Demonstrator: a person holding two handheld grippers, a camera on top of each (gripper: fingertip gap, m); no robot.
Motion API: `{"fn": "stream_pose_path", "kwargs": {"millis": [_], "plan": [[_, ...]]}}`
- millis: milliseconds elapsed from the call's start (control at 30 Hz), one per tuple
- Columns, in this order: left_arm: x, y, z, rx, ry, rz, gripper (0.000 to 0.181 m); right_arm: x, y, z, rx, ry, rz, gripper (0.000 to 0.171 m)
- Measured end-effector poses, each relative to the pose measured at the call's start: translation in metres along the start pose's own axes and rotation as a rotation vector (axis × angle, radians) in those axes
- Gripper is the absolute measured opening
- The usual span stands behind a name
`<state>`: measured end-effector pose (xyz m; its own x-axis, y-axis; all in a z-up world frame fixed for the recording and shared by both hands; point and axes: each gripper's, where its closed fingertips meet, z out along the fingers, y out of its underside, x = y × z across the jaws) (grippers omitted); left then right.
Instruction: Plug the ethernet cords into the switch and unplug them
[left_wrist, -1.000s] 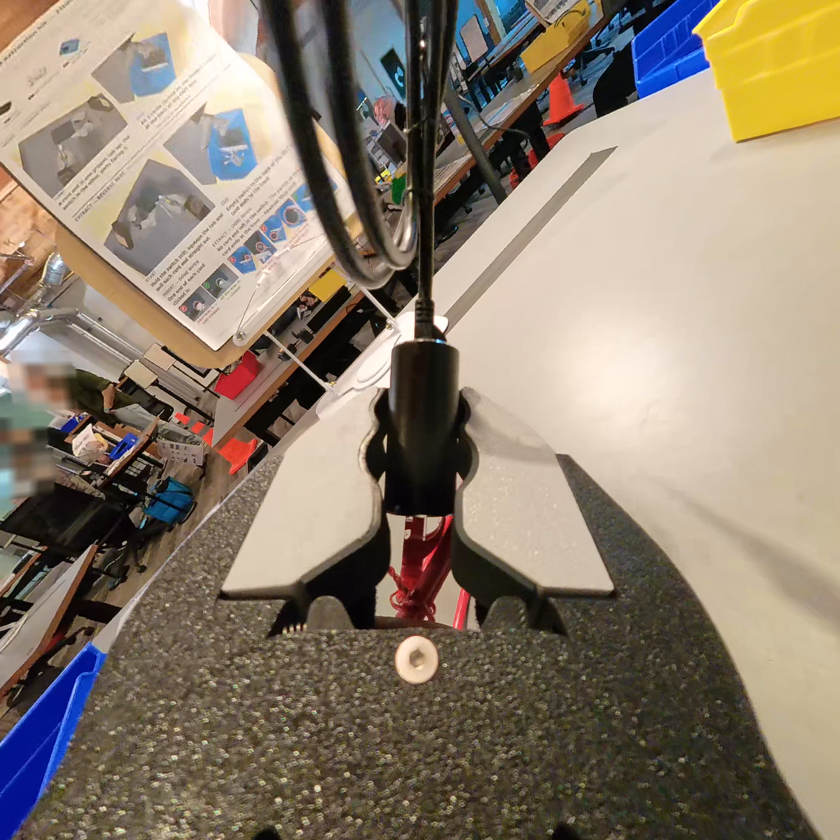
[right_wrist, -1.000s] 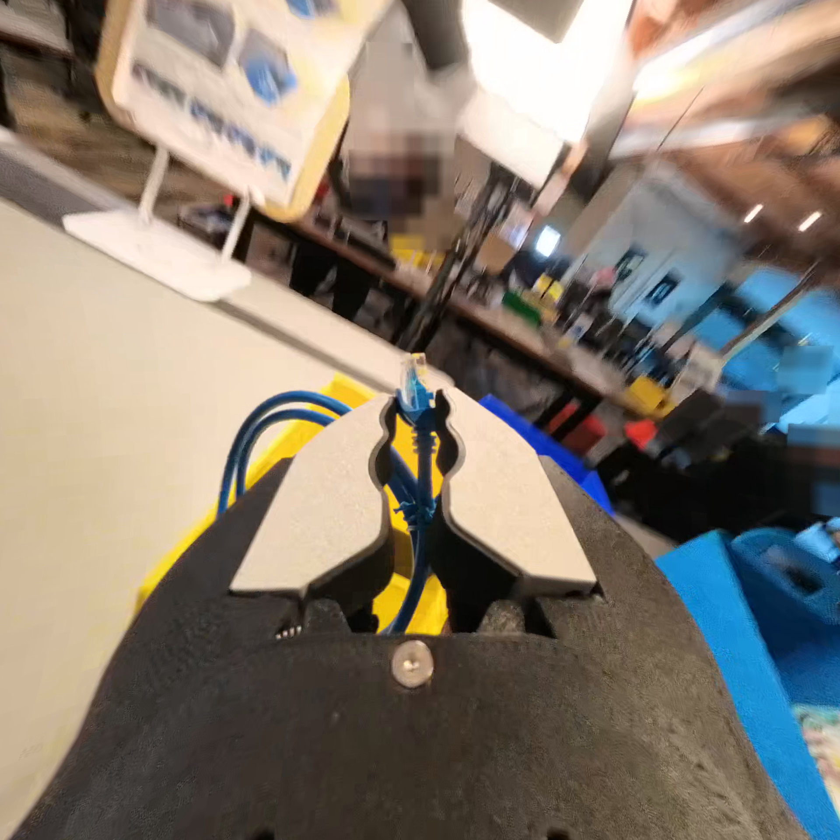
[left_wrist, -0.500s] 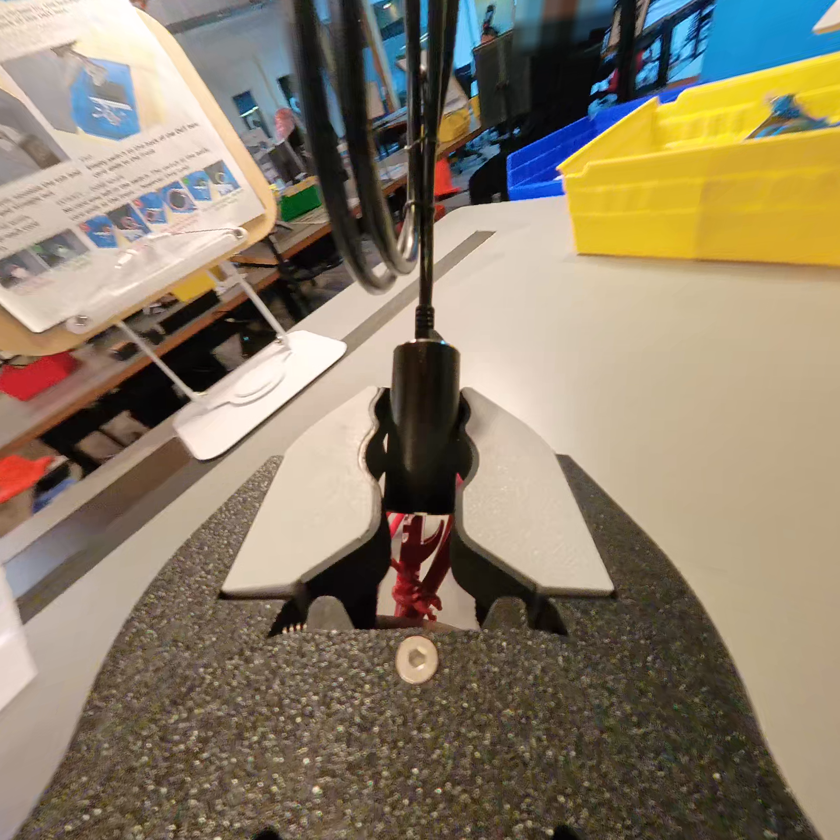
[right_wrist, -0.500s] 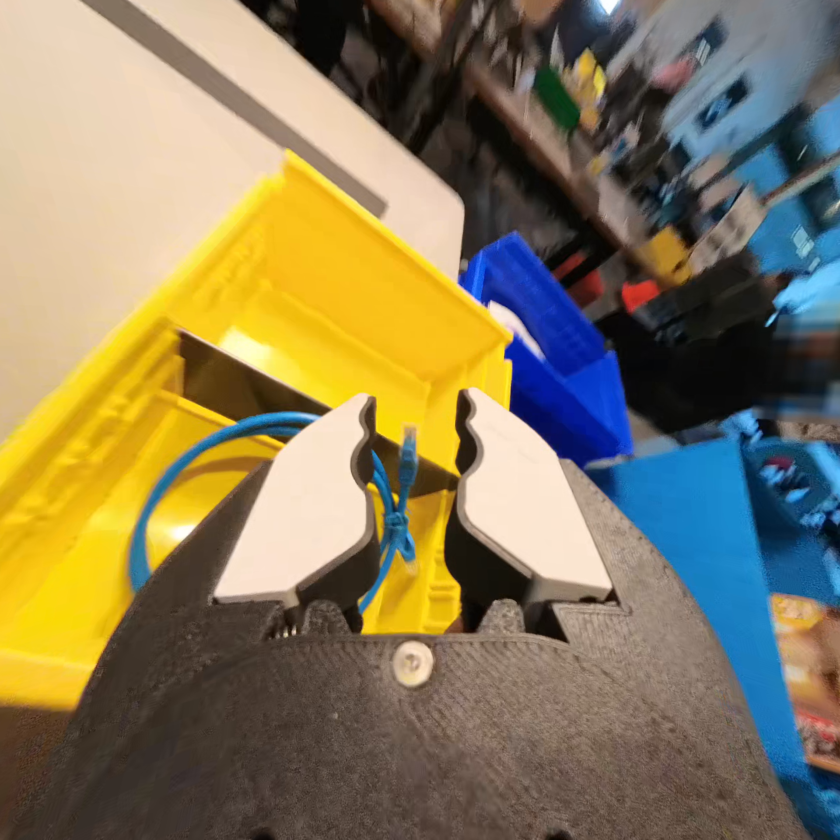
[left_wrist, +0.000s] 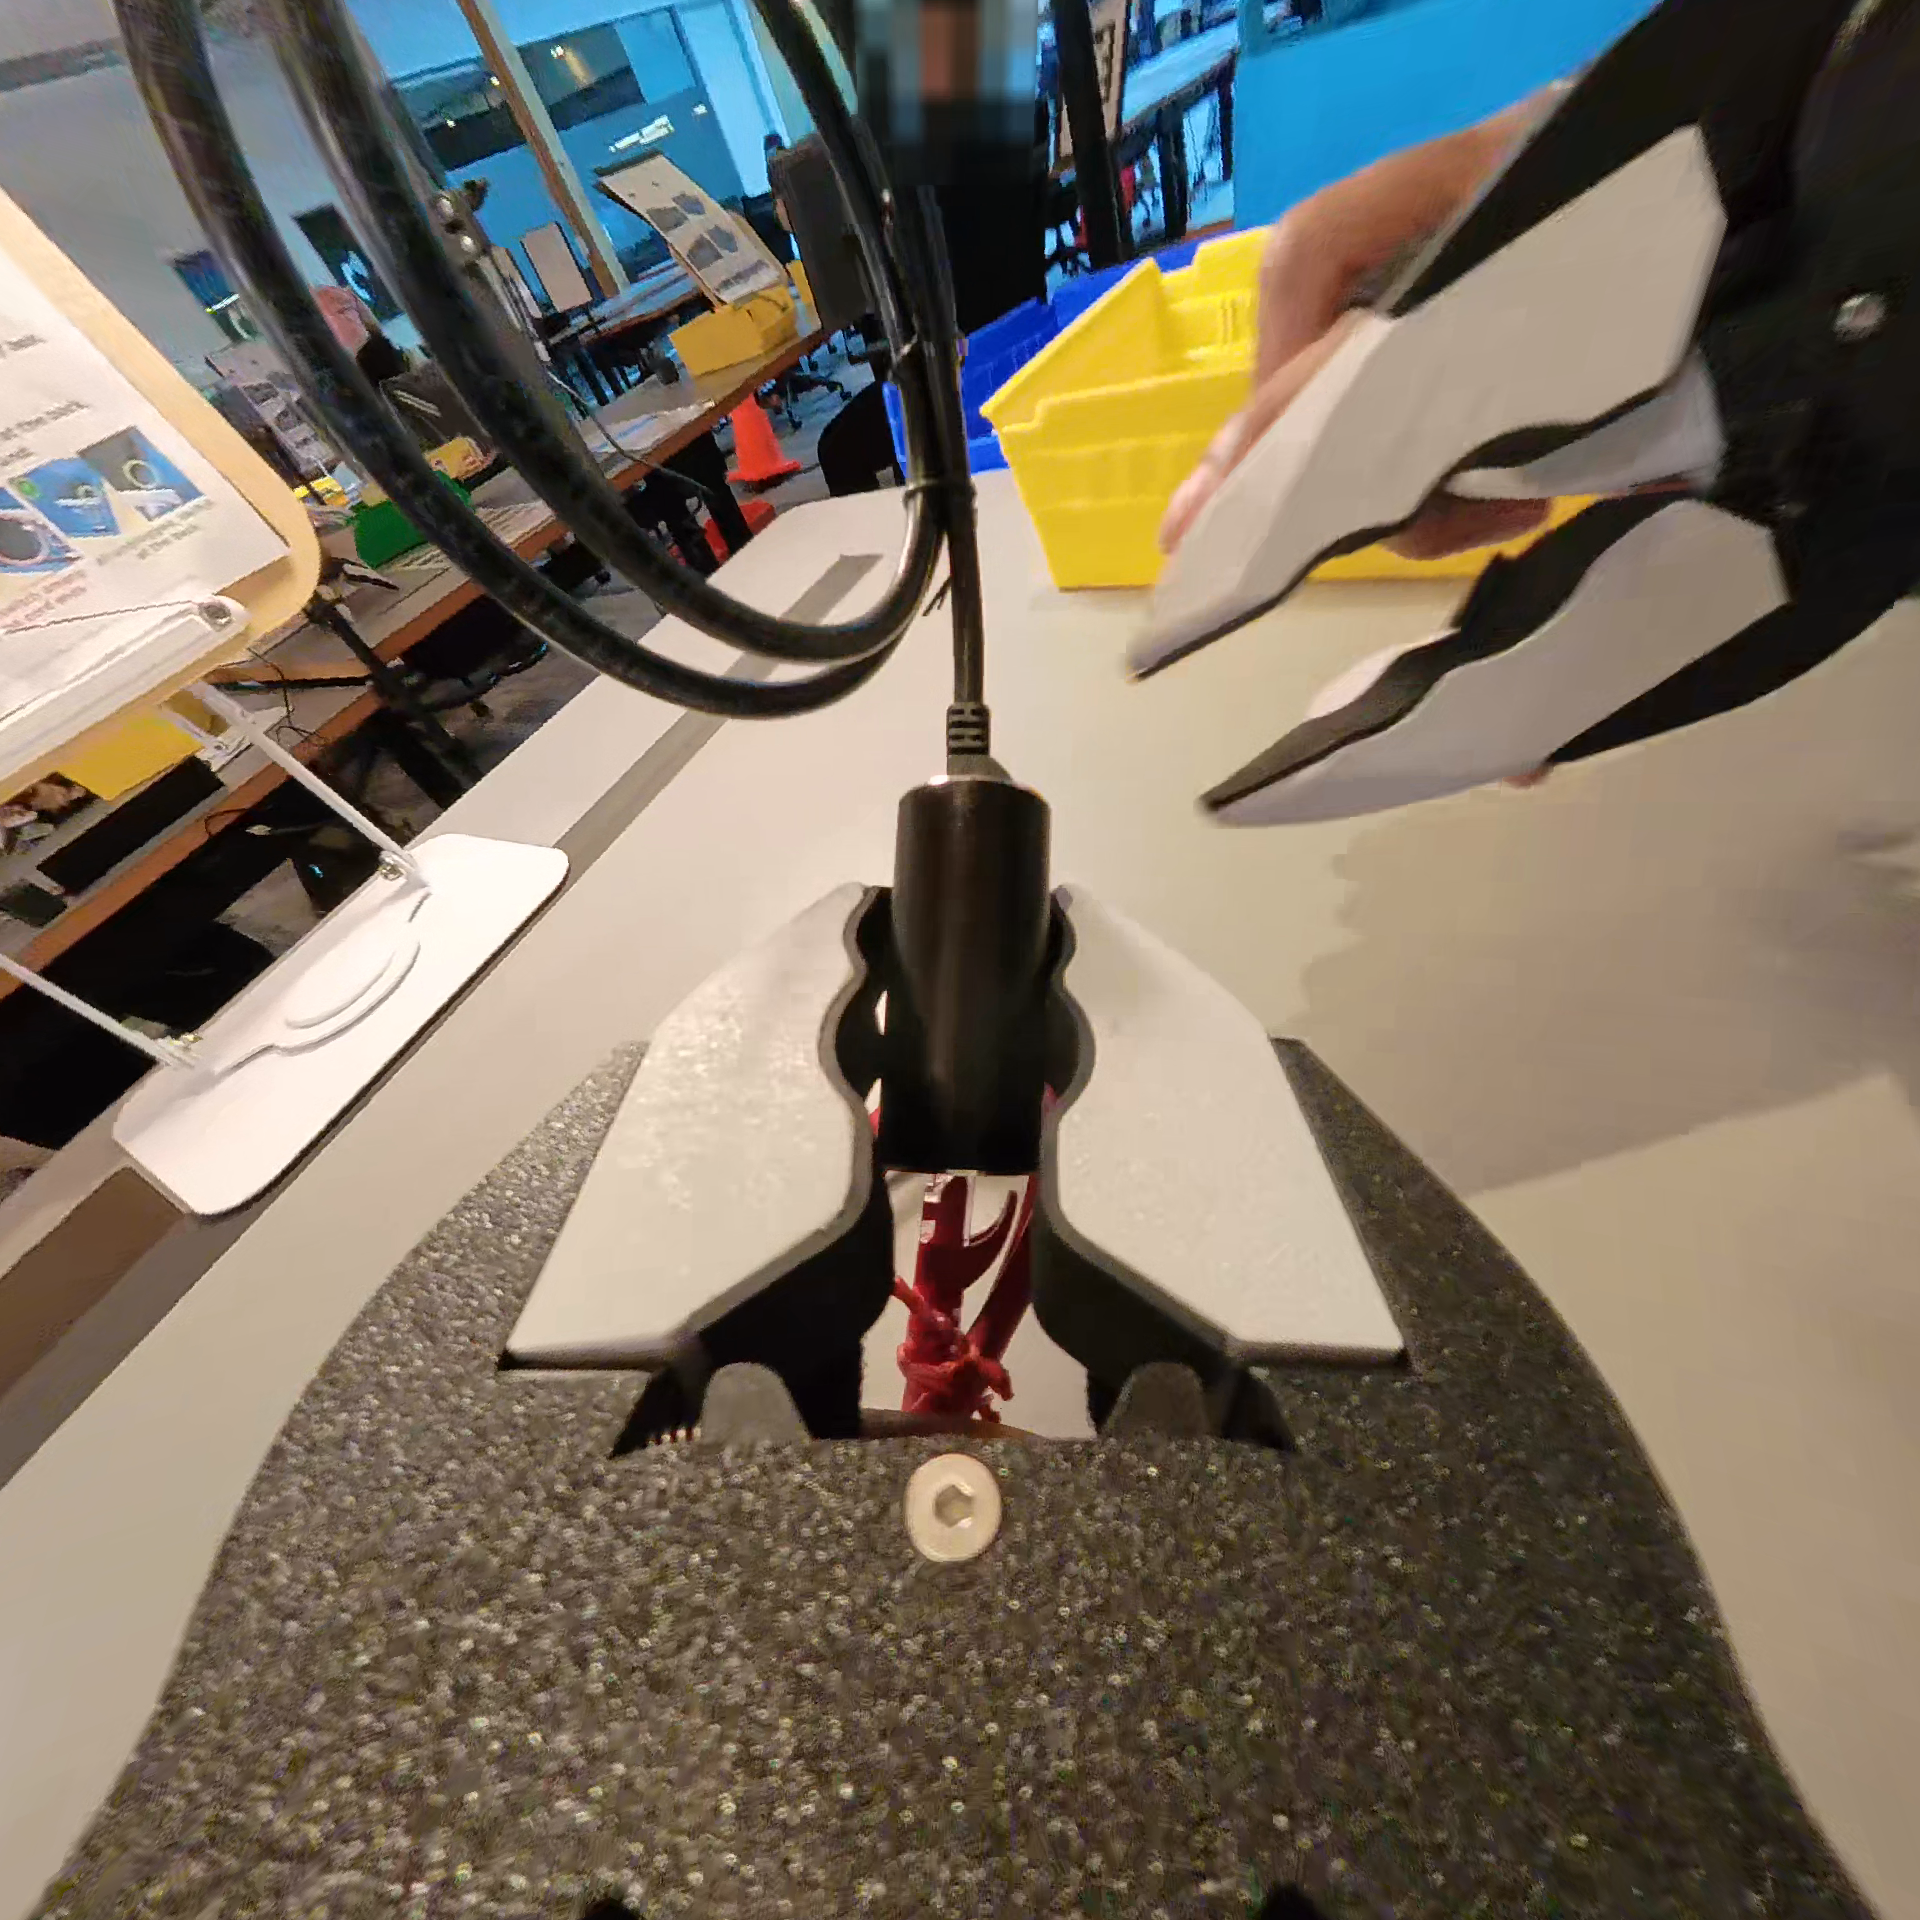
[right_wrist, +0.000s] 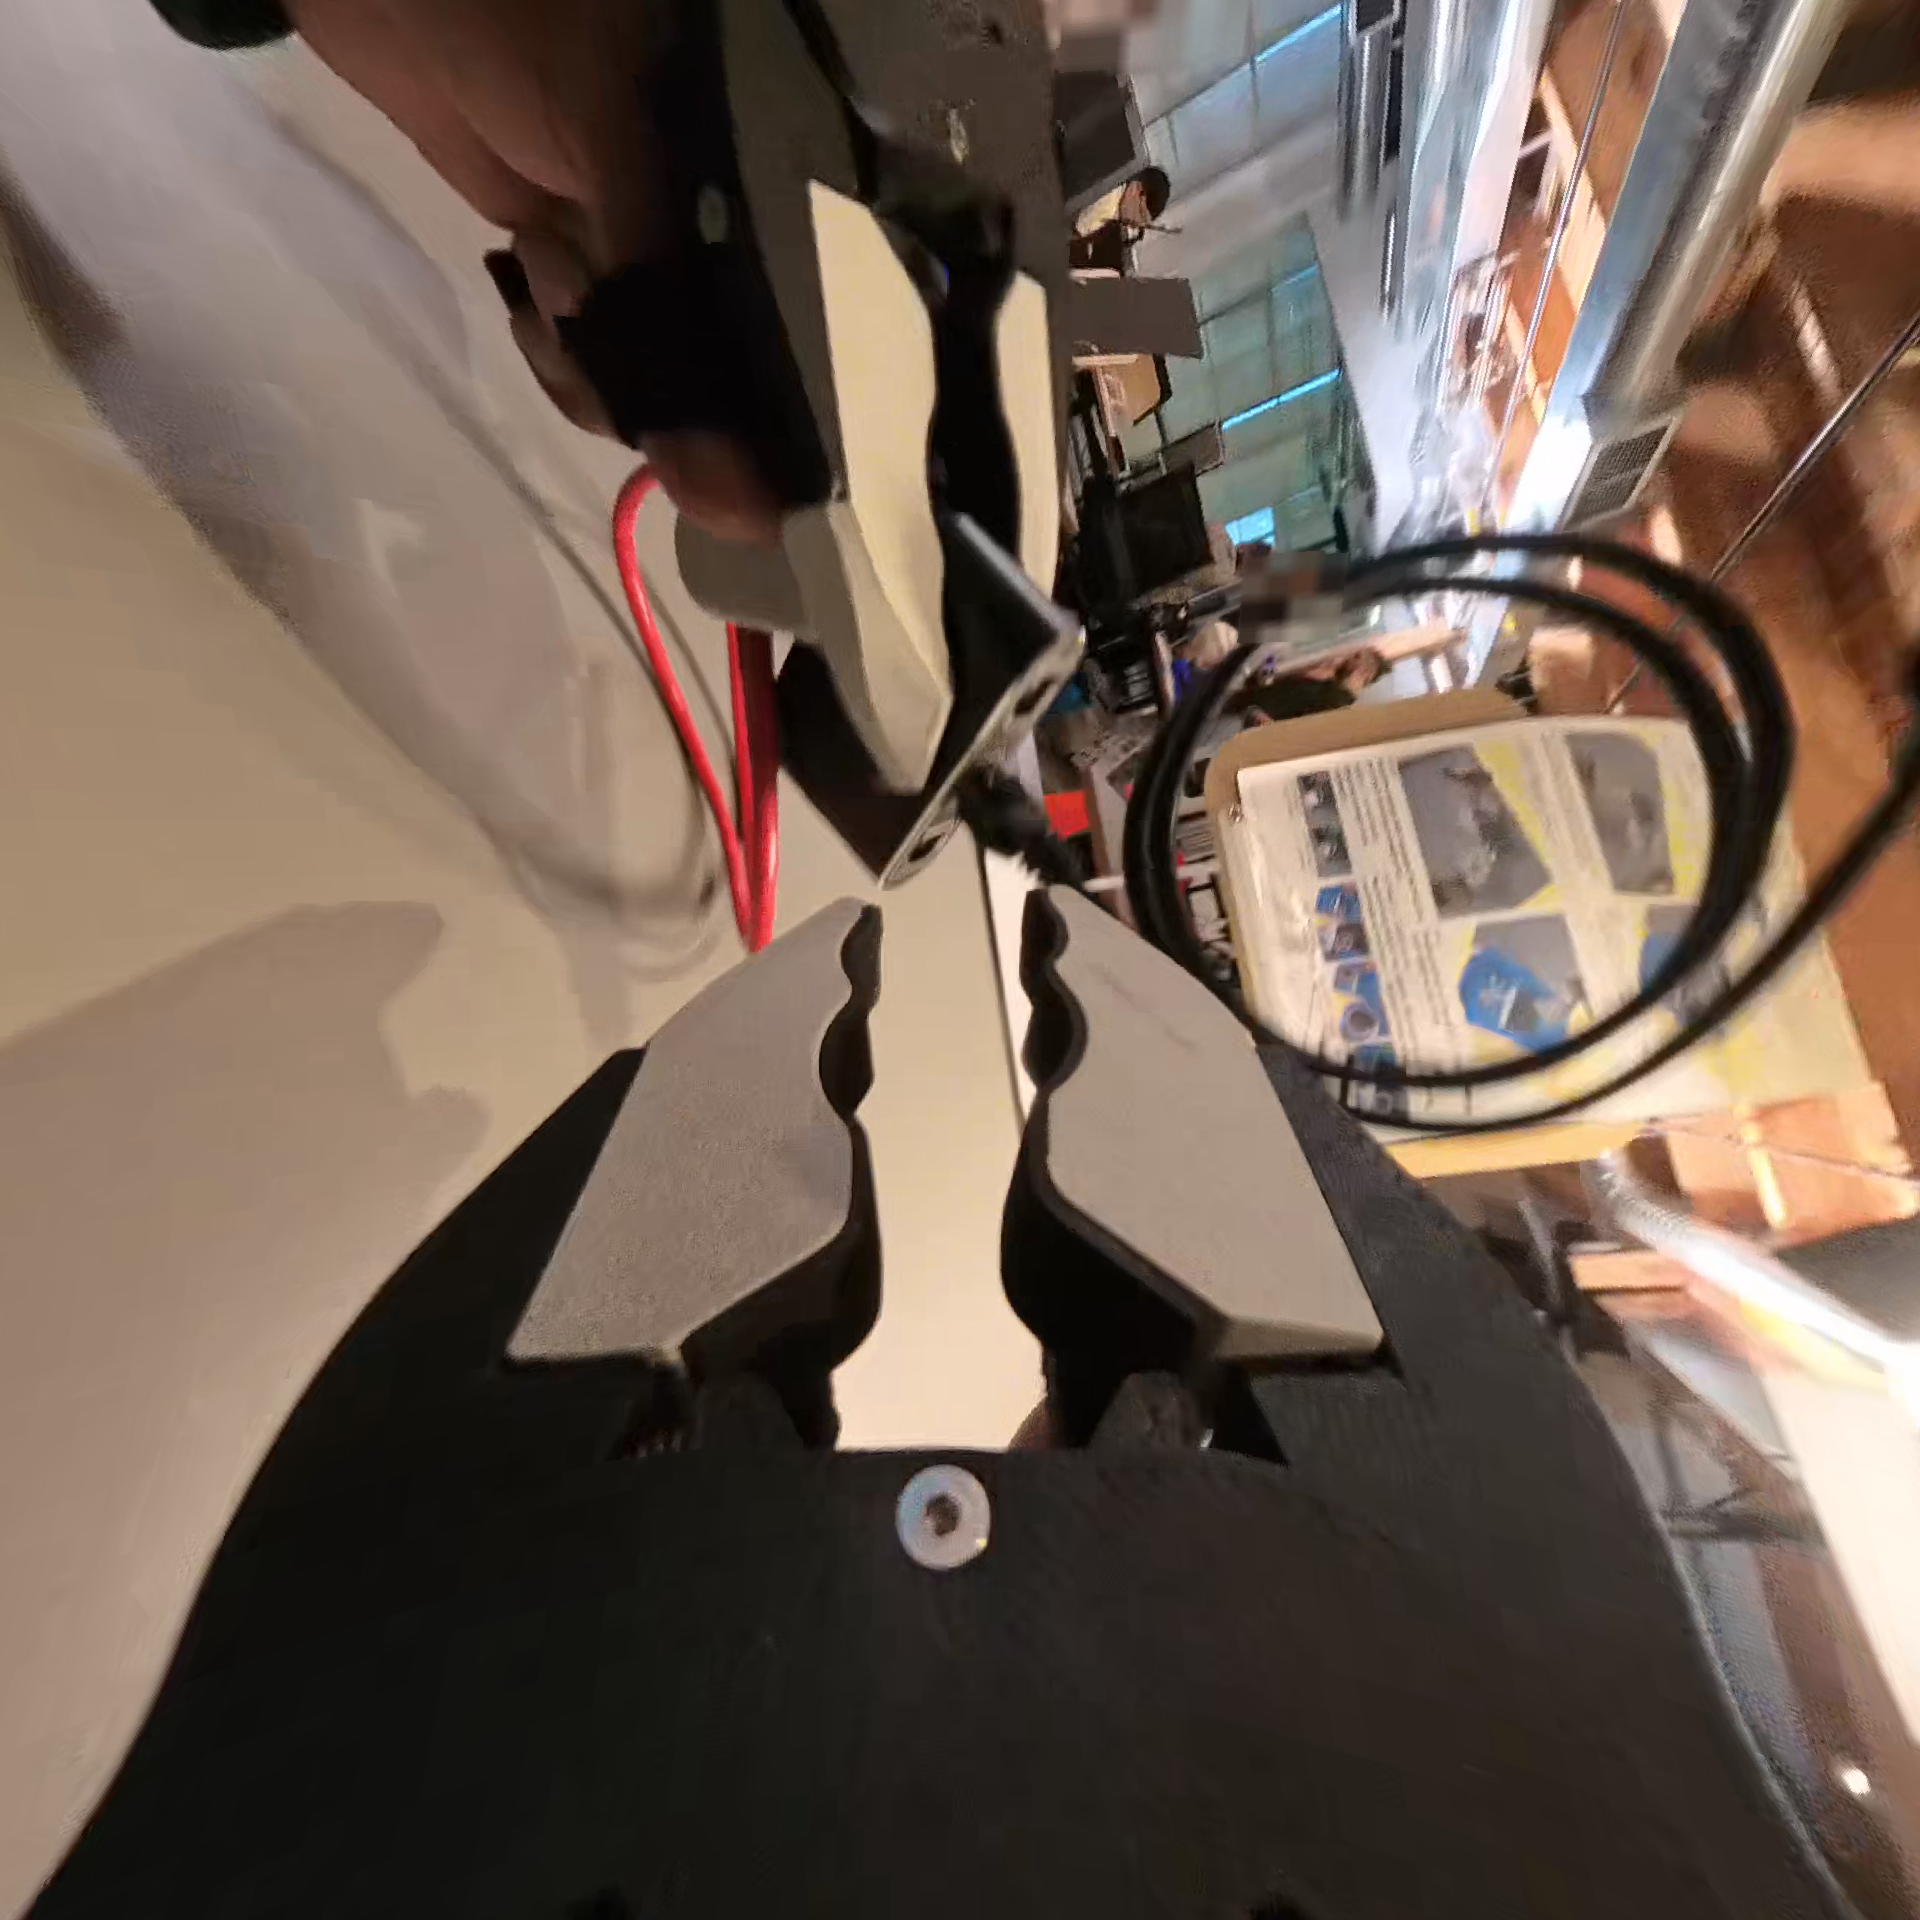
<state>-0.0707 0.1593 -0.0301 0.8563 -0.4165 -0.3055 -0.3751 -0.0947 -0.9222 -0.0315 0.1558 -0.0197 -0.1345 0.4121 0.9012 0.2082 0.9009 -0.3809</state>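
My left gripper (left_wrist: 966, 906) is shut on a small black switch (left_wrist: 971, 997) and holds it edge-on above the grey table (left_wrist: 1558, 1039). A red ethernet cord (left_wrist: 951, 1340) hangs from the switch's near side. A black cable (left_wrist: 623, 644) leaves its far end and loops upward. In the right wrist view the switch (right_wrist: 997, 623) shows its metal port face, with the red cord (right_wrist: 753, 790) hanging beside it. My right gripper (right_wrist: 951, 914) is open and empty, its tips just short of the switch. It also shows in the left wrist view (left_wrist: 1174, 736) at the upper right.
A yellow bin (left_wrist: 1122, 436) and a blue bin (left_wrist: 997, 343) stand at the table's far side. An instruction board (right_wrist: 1455, 883) on a white stand (left_wrist: 343, 997) is at the table's left edge. The black cable loop (right_wrist: 1558, 1039) hangs in the air near my right gripper. The grippers' ends are close to 5 cm from one another.
My right gripper opened and let the blue cord drop into the yellow bin, then swung over to the switch. My left gripper kept its hold on the switch and turned.
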Motion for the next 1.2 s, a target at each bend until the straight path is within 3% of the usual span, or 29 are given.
{"fn": "stream_pose_path", "kwargs": {"millis": [133,467,833,1200], "plan": [[0.013,0.006,0.007,-0.067,0.009,0.124,0.027,0.002,0.002,0.019,-0.023,0.025,-0.089,0.026],[0.026,0.017,0.017,-0.131,-0.024,0.388,0.027,-0.02,0.017,0.018,-0.073,-0.062,-0.111,0.022],[0.028,0.017,0.022,-0.122,-0.085,0.497,0.027,-0.024,0.024,0.023,-0.115,-0.057,-0.08,0.018],[0.016,0.009,0.025,-0.131,-0.264,0.538,0.028,-0.003,0.029,0.024,-0.197,0.173,0.006,0.015]]}}
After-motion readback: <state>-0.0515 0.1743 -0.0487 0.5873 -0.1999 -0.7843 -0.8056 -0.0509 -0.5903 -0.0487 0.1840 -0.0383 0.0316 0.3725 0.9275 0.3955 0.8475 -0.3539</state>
